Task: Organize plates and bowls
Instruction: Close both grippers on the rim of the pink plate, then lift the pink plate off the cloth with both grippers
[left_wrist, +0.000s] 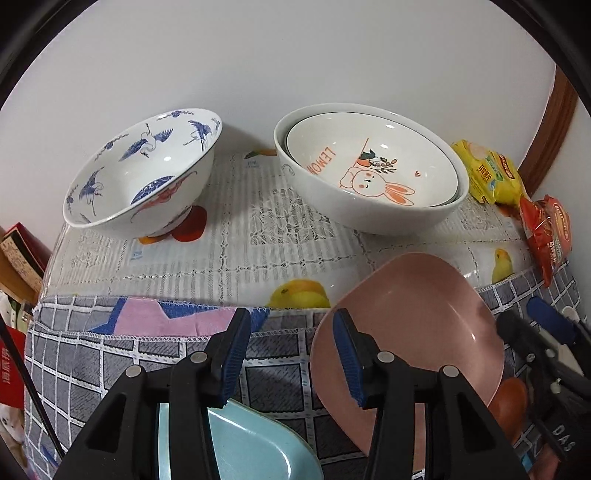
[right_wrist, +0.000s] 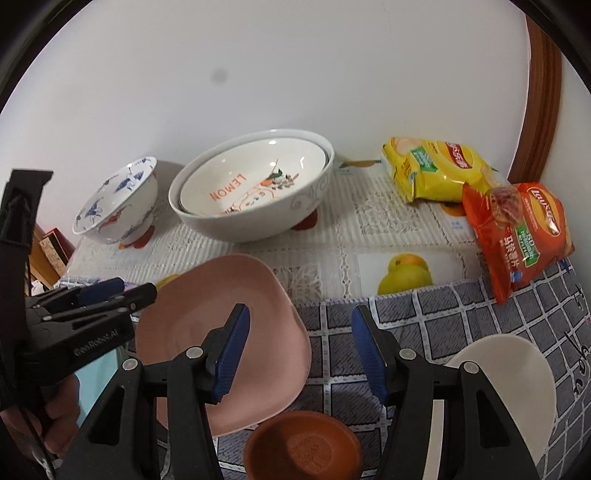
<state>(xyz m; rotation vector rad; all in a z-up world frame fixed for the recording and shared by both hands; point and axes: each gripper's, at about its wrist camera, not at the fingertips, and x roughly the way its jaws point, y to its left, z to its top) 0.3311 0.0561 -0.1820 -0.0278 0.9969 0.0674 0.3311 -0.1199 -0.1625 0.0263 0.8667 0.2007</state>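
A pink squarish plate lies near the table's front. A light blue plate lies under my left gripper, which is open and empty to the pink plate's left. A small brown dish and a cream plate lie below my right gripper, which is open and empty. At the back stand a blue crane-patterned bowl and a rabbit "LEMON" bowl nested inside a larger white bowl.
A yellow chip bag and an orange chip bag lie at the back right. The table carries a lace fruit-print mat over a grey checked cloth. A white wall stands behind. Boxes sit left of the table.
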